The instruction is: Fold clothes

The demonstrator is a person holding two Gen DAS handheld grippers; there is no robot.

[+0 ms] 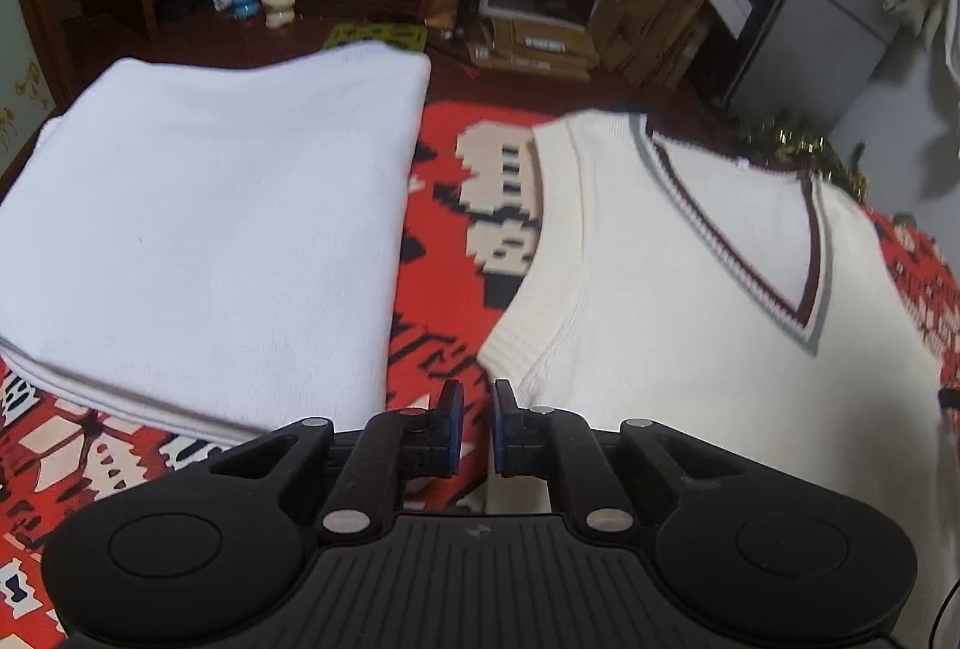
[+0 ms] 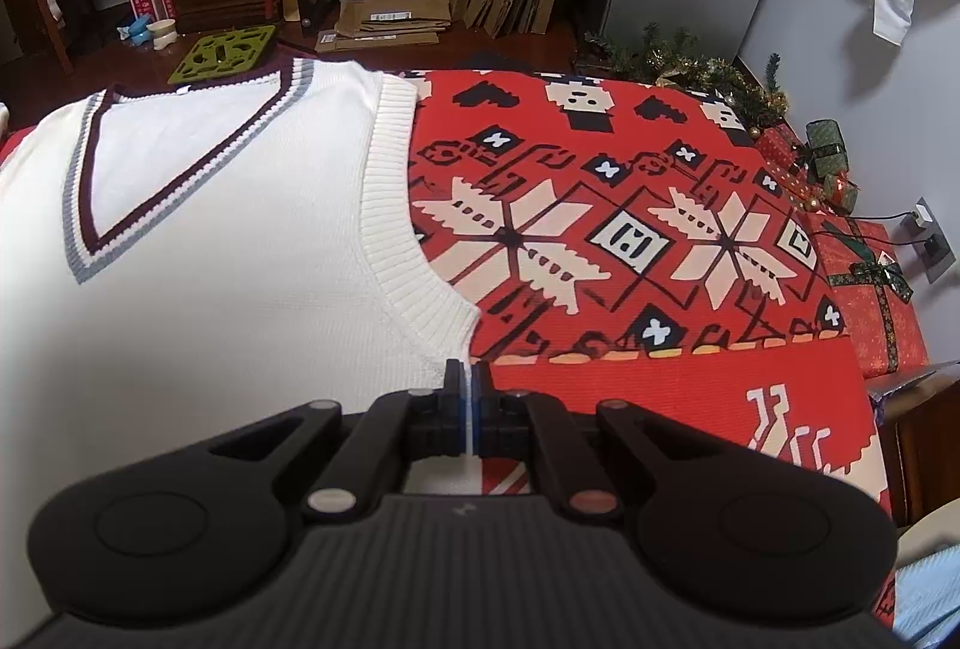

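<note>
Right tool (image 2: 467,379) looks clamped on the vest (image 2: 210,289) edge, while left tool (image 1: 477,403) hovers slightly parted, empty.

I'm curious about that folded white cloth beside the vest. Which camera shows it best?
The left wrist view: the folded white cloth fills its left half, lying on the red patterned blanket beside the cream vest. The right wrist view does not show it at all.

Both wrist views look forward, low and close, sharing the cream vest (image 1: 690,289) between them.
</note>
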